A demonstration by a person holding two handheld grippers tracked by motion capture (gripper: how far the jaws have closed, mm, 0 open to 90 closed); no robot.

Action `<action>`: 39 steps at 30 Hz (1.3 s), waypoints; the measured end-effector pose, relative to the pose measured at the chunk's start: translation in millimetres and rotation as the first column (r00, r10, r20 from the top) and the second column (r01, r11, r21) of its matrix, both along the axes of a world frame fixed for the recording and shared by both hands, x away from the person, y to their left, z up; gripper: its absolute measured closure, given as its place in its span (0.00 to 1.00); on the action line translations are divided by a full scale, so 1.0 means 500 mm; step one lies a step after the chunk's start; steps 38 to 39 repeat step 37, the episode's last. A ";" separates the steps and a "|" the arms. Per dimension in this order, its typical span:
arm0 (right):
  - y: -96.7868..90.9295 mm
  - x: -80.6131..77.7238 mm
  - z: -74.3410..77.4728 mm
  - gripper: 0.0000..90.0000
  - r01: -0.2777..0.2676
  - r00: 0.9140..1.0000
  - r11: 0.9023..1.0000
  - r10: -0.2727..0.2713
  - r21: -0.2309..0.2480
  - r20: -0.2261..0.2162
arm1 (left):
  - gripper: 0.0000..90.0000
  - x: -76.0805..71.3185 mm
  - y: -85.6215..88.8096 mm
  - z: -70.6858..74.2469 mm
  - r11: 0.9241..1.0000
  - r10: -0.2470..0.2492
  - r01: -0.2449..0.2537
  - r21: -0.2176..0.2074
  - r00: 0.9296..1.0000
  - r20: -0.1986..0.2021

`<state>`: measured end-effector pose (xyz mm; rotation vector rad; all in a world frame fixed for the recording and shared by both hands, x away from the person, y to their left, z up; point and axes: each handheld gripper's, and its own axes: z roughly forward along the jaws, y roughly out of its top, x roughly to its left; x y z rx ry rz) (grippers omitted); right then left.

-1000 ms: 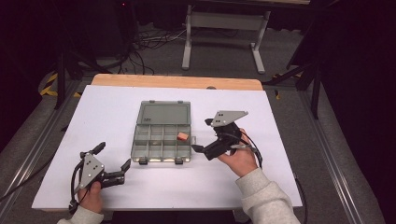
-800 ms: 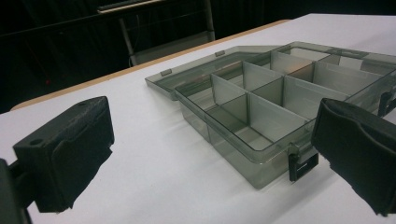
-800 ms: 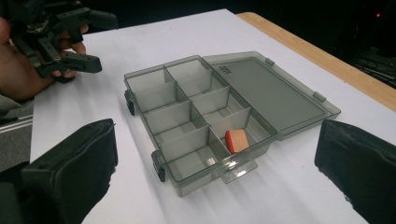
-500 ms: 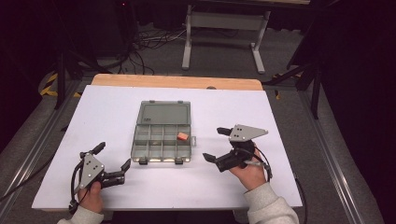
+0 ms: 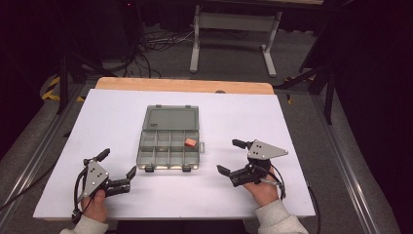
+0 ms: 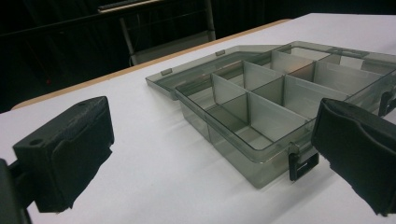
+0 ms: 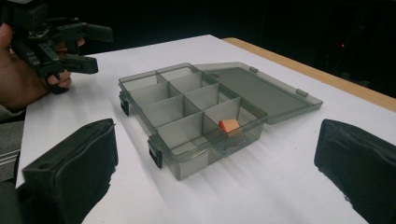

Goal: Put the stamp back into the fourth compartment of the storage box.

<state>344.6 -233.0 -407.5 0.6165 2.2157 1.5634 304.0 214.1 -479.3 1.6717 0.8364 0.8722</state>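
A smoky see-through organizer box (image 5: 169,145) lies mid-table (image 5: 292,122), lid flat open behind it, an orange block (image 5: 190,142) in its far right compartment. The right claw (image 5: 233,157) rests just right of the box, released and empty; the left claw (image 5: 118,164) rests near its front left corner, also released. The box's right side is cut off in the left gripper view.
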 end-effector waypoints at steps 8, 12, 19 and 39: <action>-0.016 0.000 -0.034 0.00 0.026 0.999 1.000 -0.025 0.018 -0.024 | 0.00 0.000 0.000 0.000 1.000 0.001 -0.001 -0.001 1.000 -0.001; -0.029 0.000 -0.057 0.00 0.036 0.999 0.999 -0.035 0.017 -0.036 | 0.00 0.000 -0.001 0.000 1.000 -0.002 0.002 -0.002 1.000 -0.001; -0.033 -0.006 -0.087 0.00 0.047 0.997 0.999 -0.046 0.016 -0.056 | 0.00 0.001 0.000 0.000 1.000 -0.003 0.003 -0.005 1.000 -0.001; -0.020 -0.020 -0.093 0.00 0.048 0.998 0.999 -0.048 0.001 -0.048 | 0.00 0.001 0.001 0.000 1.000 -0.003 0.003 -0.006 1.000 -0.002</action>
